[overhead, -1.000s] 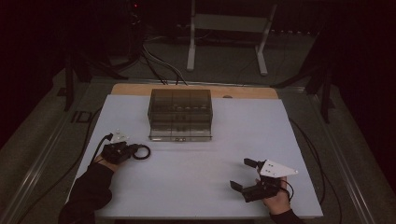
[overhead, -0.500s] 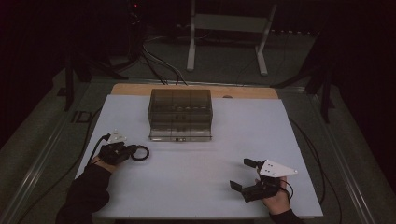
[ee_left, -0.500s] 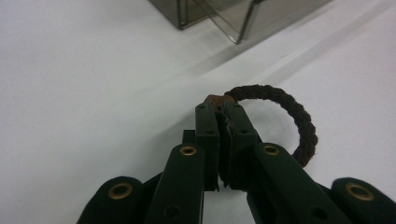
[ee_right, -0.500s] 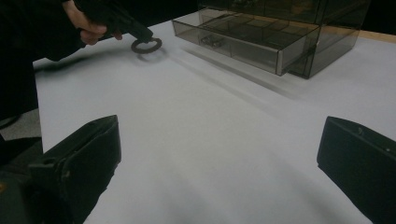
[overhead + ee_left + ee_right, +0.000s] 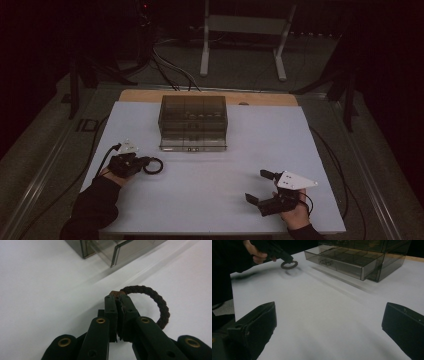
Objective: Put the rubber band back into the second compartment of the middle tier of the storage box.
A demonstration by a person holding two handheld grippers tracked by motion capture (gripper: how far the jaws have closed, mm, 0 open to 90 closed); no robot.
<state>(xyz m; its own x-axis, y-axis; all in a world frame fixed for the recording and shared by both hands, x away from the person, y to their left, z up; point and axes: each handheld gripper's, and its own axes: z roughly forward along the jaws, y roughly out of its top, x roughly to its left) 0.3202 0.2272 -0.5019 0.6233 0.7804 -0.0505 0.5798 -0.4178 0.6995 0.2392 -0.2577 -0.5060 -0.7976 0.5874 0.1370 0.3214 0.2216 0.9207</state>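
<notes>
We see bare table (image 5: 210,195) all around the drawer box (image 5: 193,120); its open bottom drawer (image 5: 342,261) juts out in front, blocking that side.

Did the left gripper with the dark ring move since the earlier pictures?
Yes, slightly: the left gripper, shut on the dark ring, has drifted toward the near table edge, away from the drawer box.

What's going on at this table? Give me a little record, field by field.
surface: white table
left gripper: shut on a dark braided ring, pinched at its brown tag
right gripper: jaws open, nothing between them, resting near the table's front edge
box: smoky clear drawer box at the back, bottom drawer pulled out a little
drawer contents: small items, too dim to name
likely next step: perhaps the ring goes to the drawer
</notes>
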